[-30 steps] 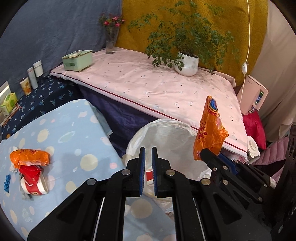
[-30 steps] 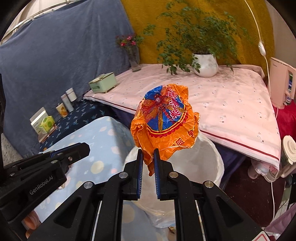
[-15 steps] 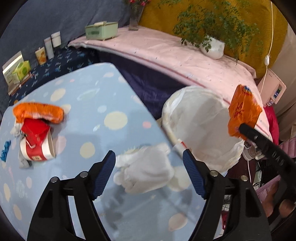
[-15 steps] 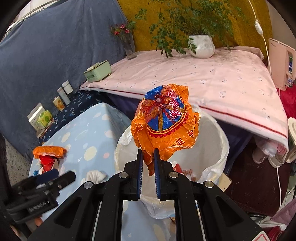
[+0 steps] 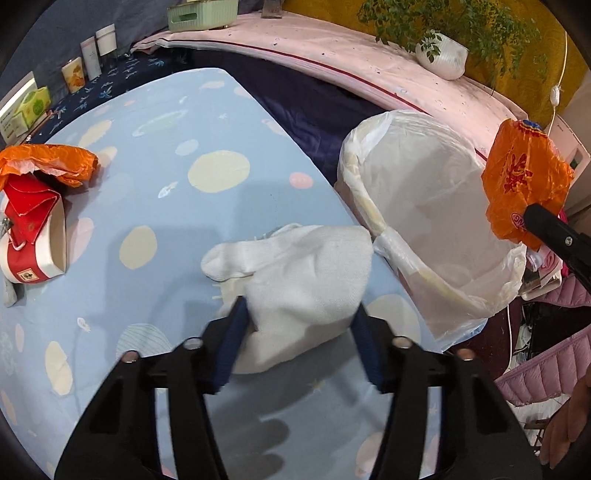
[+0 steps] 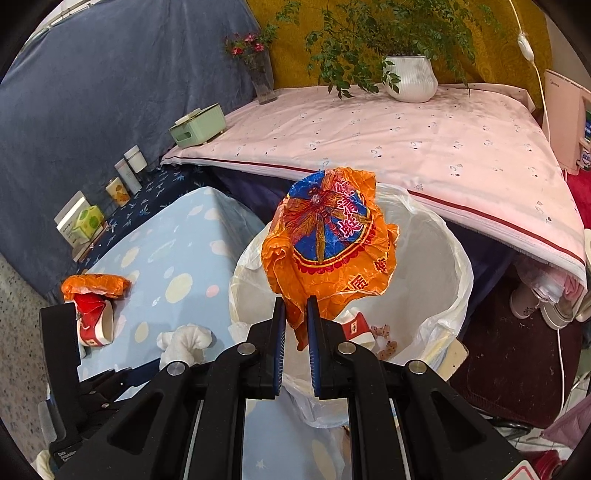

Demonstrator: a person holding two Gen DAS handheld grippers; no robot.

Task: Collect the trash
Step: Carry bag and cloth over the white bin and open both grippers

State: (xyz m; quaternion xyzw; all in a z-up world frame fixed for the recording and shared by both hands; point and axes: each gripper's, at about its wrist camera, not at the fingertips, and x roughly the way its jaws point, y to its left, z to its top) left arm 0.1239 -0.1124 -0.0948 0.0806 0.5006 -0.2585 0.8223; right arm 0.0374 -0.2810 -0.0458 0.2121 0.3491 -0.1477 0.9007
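Left gripper (image 5: 299, 343) wide open around one white sock (image 5: 295, 280); right gripper (image 6: 295, 343) clamps one orange wrapper (image 6: 328, 254) over one bin (image 6: 458, 258).

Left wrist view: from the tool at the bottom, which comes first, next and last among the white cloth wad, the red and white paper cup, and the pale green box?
1. The white cloth wad, between the left gripper fingers, on the blue spotted tablecloth.
2. The red and white paper cup, lying far left on the cloth.
3. The pale green box, at the top, on the pink sheet.
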